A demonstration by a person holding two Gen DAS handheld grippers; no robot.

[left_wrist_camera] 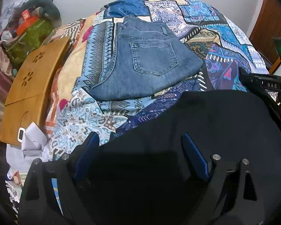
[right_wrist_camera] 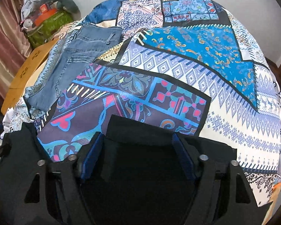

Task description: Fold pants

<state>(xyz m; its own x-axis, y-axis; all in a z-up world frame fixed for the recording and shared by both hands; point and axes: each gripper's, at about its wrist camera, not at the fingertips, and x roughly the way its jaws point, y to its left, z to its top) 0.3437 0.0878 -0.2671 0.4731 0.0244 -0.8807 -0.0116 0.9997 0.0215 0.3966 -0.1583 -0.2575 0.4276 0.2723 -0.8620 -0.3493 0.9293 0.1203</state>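
Note:
Black pants (left_wrist_camera: 206,123) lie on the patterned bedspread (left_wrist_camera: 206,20) at the near edge, spreading under both grippers. My left gripper (left_wrist_camera: 140,140) is open, its blue pads (left_wrist_camera: 194,157) wide apart over the black cloth. My right gripper (right_wrist_camera: 138,138) is open too, with a fold of the black pants (right_wrist_camera: 140,129) lying between its blue pads (right_wrist_camera: 181,153); the jaws stand apart and do not pinch it. Folded blue jeans (left_wrist_camera: 146,63) lie farther back on the bed; they also show in the right wrist view (right_wrist_camera: 73,56).
A wooden lap tray (left_wrist_camera: 31,86) leans at the bed's left side. A pile of clutter with a green bag (left_wrist_camera: 31,37) stands at the back left. White paper (left_wrist_camera: 33,140) lies by the left edge. A wooden door (left_wrist_camera: 271,24) is at the right.

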